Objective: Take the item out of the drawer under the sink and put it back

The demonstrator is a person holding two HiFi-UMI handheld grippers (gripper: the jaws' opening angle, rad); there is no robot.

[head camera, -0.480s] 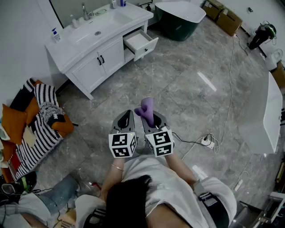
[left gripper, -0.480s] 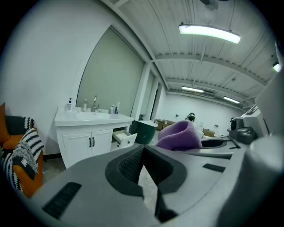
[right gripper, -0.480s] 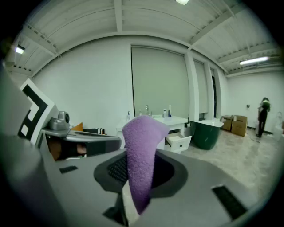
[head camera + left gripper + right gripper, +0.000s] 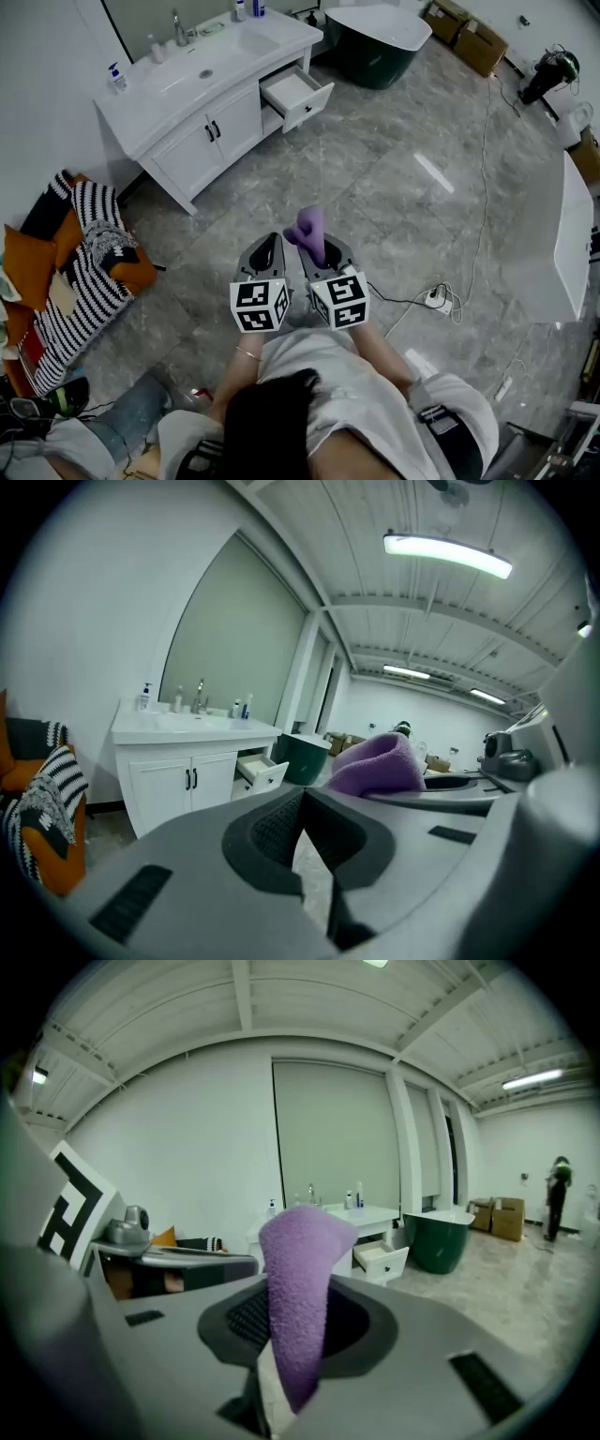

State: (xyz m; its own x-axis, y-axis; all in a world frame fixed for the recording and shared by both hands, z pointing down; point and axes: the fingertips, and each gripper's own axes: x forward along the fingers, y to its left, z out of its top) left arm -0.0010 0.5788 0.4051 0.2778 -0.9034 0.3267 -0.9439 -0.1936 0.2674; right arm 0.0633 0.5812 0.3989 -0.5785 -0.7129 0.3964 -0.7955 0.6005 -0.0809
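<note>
Pinching a purple cloth (image 4: 298,1260) in the right gripper (image 4: 295,1330), jaws narrowed onto its lower fold, free end standing up past the tips. Carrying it that way probably to keep it off the floor and ready to drop in end-first. Keeping the left gripper (image 4: 302,794) just beside, jaws together on nothing, likely spared for the drawer front. Aiming both slightly downward over bare grey floor tiles (image 4: 375,187), well apart from the goal. Farther off, facing the white vanity (image 4: 202,127), sink (image 4: 202,66) on top and drawer (image 4: 298,92) standing pulled out at the end nearer a dark green tub (image 4: 375,37), seemingly open to receive the cloth. Judged as mid-carry: cloth out of the drawer, putting back not yet done.
</note>
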